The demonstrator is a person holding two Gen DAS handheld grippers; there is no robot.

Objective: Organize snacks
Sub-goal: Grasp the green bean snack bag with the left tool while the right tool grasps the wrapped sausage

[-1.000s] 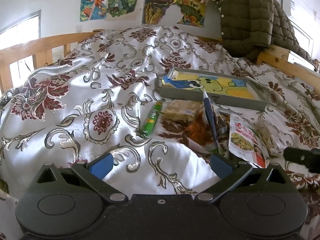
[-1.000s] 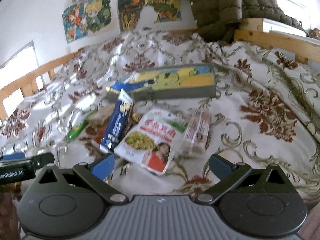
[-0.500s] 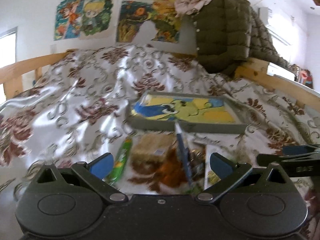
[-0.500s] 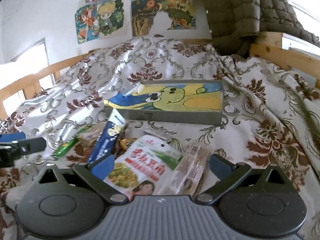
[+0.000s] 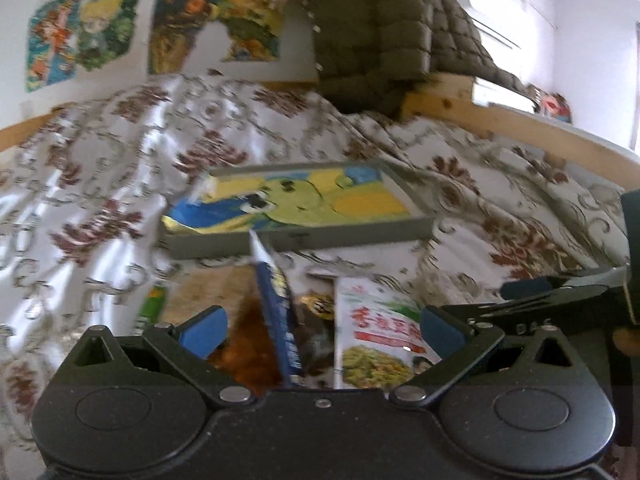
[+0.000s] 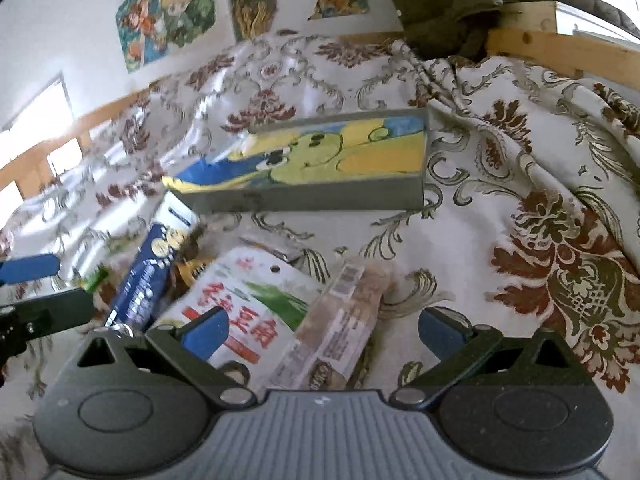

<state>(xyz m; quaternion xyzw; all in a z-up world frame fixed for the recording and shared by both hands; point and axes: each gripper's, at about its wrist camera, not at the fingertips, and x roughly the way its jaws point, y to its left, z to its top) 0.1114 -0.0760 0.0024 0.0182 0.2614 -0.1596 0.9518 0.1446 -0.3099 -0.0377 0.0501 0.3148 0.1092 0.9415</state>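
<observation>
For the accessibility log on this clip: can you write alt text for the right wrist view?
The open right gripper hovers low over snack packets on a floral bedspread: a white pouch with red lettering, a clear-wrapped bar and a blue packet. Behind them lies a grey tray with a cartoon liner, and the left gripper enters at the left edge.

Daylight pours in from a window (image 6: 38,120) on the left, gleaming off the floral satin bedspread (image 5: 120,184). A wooden bed rail (image 5: 500,120) runs behind it, an olive quilted jacket (image 5: 384,40) draped over. Cartoon posters (image 5: 80,36) brighten the white wall (image 6: 60,12).
</observation>
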